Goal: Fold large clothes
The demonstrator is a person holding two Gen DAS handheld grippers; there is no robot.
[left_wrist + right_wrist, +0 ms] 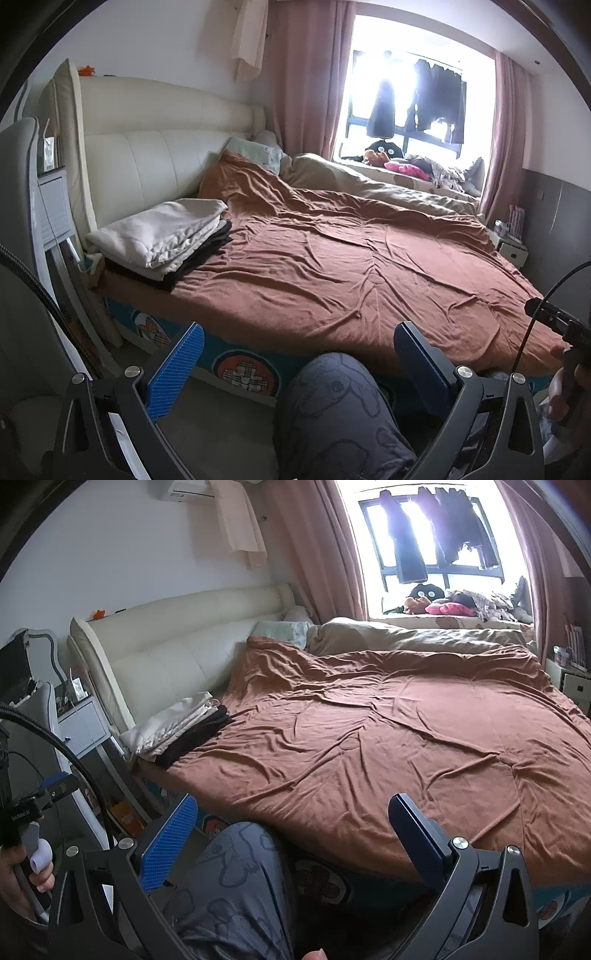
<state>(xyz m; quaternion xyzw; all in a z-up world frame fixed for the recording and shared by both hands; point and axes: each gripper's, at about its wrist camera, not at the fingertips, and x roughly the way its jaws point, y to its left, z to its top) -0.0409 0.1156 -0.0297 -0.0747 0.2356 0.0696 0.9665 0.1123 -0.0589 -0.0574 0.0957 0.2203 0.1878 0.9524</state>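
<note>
Both grippers, left gripper [299, 354] and right gripper [291, 827], hang released at the bed's [332, 266] near edge. Folded stack [162, 240] sits at the headboard corner. Best reach there squarely, pinching one layer only.

a bed [332, 258] with cream headboard [155, 147] fills the room; pink curtains [306, 81] frame the bright window [413, 92] at one o'clock.

Daylight pours through the window [406, 99], blown out to white glare behind the dark silhouettes of hanging clothes [439, 528]. The room is dimmer and softly shadowed. Fisheye distortion curves the edges into black corners; focus is slightly soft.
</note>
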